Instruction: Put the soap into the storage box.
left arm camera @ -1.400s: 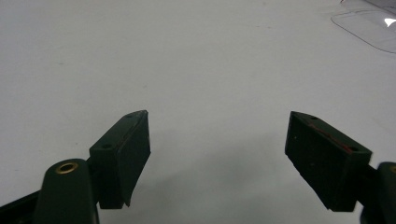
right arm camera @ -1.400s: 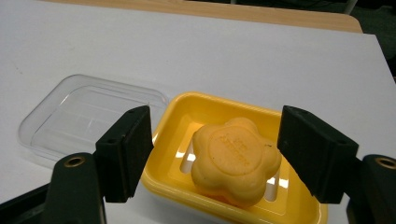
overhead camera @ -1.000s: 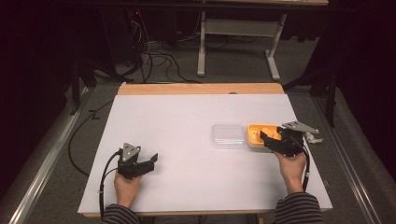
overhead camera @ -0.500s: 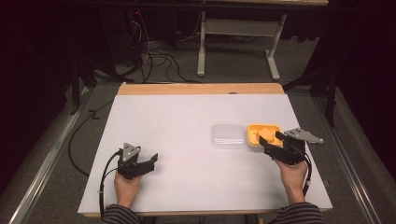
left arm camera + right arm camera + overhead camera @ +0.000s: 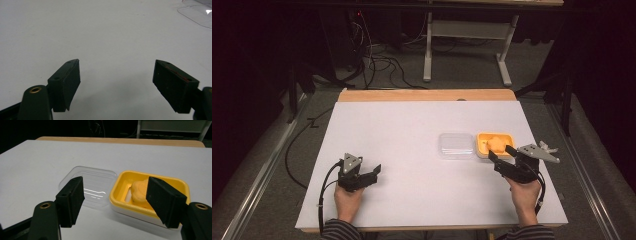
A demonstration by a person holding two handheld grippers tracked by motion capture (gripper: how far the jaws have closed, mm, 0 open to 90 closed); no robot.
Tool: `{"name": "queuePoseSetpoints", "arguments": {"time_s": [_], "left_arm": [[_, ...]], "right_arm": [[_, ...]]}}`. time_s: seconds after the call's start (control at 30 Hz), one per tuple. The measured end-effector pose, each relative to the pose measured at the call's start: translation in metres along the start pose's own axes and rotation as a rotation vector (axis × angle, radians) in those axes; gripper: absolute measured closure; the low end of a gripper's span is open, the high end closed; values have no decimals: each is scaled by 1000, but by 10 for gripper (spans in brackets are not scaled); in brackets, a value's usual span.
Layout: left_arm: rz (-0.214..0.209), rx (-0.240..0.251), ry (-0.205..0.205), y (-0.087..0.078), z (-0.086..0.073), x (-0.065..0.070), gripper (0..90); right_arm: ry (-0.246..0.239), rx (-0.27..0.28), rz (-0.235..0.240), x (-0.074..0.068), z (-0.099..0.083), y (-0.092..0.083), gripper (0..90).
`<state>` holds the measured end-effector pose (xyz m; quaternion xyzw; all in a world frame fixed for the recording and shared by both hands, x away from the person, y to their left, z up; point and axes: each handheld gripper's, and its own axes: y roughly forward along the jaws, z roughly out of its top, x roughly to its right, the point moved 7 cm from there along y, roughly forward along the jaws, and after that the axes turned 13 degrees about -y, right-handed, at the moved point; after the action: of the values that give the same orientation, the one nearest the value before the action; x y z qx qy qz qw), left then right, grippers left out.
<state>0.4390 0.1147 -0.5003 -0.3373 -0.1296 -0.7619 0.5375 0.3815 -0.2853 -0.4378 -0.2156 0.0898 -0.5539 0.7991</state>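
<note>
Right gripper view looks along the right gripper (image 5: pixel 113 200), whose jaws have just been closing yet stand apart with nothing between them, in front of a yellow rectangular plastic soap dish (image 5: pixel 150 195) that holds an orange flower-shaped soap bar (image 5: pixel 140 191). Just left of the dish, nearly touching it, a clear rounded-rectangle plastic lid (image 5: pixel 88 185) lies flat on the bench. The work appears to be taking hold of dish or lid, though which one cannot be told. To do it well, the jaws should straddle a single rim squarely before they pinch, since the lid is thin and would slide on the smooth top. In the high view the left gripper (image 5: pixel 373 171) rests near the front left of the bench, jaws spread and empty, well apart from the dish (image 5: pixel 484 140). The white bench (image 5: pixel 412 125) has a wooden far edge; beyond it lie a dark room, grey carpet, loose cables (image 5: pixel 377 55) and a white desk frame (image 5: pixel 462 45).
</note>
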Motion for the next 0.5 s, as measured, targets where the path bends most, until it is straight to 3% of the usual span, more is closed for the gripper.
{"name": "queuePoseSetpoints", "arguments": {"time_s": [0.5], "left_arm": [[1,2,1,0,0,0,227]], "right_arm": [[3,16,26,-14,-9,-7,315]]}}
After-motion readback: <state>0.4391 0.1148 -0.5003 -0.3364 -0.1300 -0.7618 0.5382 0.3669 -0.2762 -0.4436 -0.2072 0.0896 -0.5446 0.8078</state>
